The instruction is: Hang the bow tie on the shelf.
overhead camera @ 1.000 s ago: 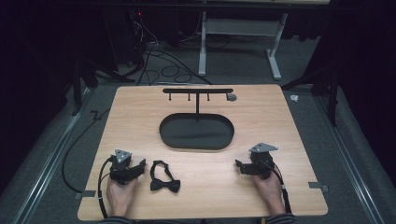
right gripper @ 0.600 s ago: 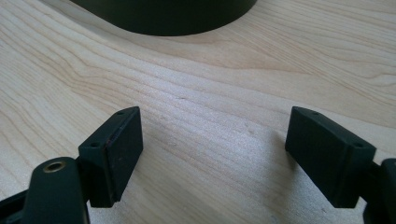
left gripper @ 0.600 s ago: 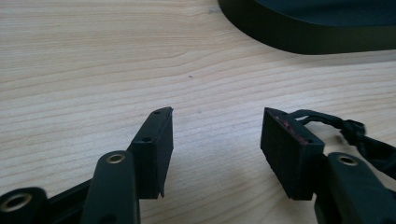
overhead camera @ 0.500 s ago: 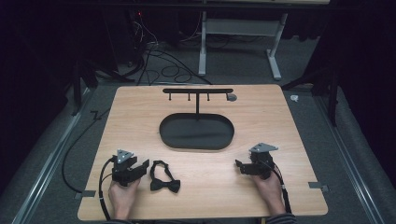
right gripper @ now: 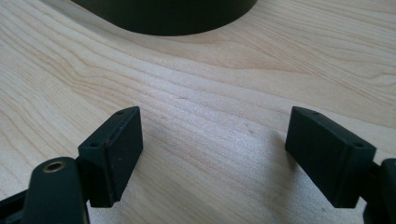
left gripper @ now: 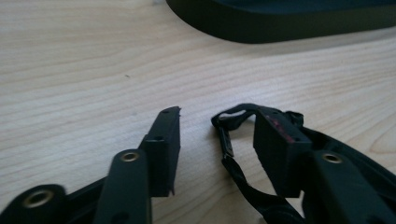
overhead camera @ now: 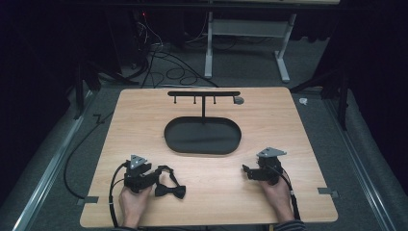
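Left gripper (overhead camera: 153, 177) half open at the bow tie (overhead camera: 169, 191), jaws just closing; strap loop (left gripper: 232, 140) lay between the pads, one pad inside the loop, no pressure yet visible. Bow tie lay flat on the wooden table (overhead camera: 120, 125), near the front edge, well short of the oval black tray (overhead camera: 202, 136) and its hook stand (overhead camera: 203, 95). Best closed squarely across the strap, clear of the tabletop, then lifted straight. Right gripper (overhead camera: 250, 172) wide open, nothing held, resting near the front right. Open tabletop between both grippers and ahead to the tray; front edge close behind the hands.
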Available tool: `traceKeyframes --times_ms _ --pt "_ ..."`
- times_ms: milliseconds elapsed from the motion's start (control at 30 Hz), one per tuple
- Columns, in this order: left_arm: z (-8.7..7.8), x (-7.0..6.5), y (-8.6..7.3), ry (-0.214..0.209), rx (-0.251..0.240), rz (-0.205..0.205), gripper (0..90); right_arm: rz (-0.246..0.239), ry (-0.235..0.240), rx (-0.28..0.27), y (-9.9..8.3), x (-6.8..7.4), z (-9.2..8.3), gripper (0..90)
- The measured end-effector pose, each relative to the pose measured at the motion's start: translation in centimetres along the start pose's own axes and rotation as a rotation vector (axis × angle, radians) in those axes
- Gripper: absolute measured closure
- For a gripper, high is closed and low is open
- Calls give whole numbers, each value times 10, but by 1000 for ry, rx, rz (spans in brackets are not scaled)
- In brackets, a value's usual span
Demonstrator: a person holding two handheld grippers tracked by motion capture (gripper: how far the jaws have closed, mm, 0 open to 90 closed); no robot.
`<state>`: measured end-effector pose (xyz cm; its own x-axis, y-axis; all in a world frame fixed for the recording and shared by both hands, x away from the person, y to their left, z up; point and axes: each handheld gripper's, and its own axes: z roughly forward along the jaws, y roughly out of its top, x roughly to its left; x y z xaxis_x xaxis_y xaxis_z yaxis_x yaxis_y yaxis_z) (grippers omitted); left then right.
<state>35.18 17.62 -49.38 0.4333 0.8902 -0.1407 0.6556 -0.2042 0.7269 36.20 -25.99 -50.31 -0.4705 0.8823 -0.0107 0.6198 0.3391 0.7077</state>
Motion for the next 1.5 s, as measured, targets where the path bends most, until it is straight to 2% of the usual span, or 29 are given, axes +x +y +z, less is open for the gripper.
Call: traceKeyframes --times_ms 67,133,233,433,467,667,700,800,867,967,1033,1067,1333,1500 --pt "2 -1 0 -1 10 7 578 -2 0 0 0 0 0 203" --pt "6 -4 0 17 38 42 627 -2 0 0 0 0 0 203" --pt "7 -8 0 53 43 91 718 -2 0 -1 0 0 0 203" --pt "8 -13 1 72 60 143 853 -1 0 0 0 0 0 203" --pt "9 -14 2 67 64 153 860 -3 0 0 0 0 0 203" --pt "9 -15 2 40 55 142 867 -3 0 0 0 0 0 203" --pt "8 -16 3 23 47 141 867 -3 0 0 0 0 0 203" --pt "7 -18 5 14 36 153 867 -1 0 0 0 0 0 203" --pt "4 -21 6 -11 24 155 868 -1 0 1 0 0 0 203" --pt "3 -22 8 -19 26 167 869 1 0 1 0 0 0 203" --pt "1 -24 9 -31 10 160 869 -1 0 1 0 0 0 203" --pt "-1 -24 10 -43 5 151 868 -1 1 0 0 0 0 203" --pt "-15 -37 29 -54 -53 202 868 -3 3 -1 0 0 0 202" --pt "-20 -40 37 -74 -79 207 868 -2 3 -1 0 0 0 202"
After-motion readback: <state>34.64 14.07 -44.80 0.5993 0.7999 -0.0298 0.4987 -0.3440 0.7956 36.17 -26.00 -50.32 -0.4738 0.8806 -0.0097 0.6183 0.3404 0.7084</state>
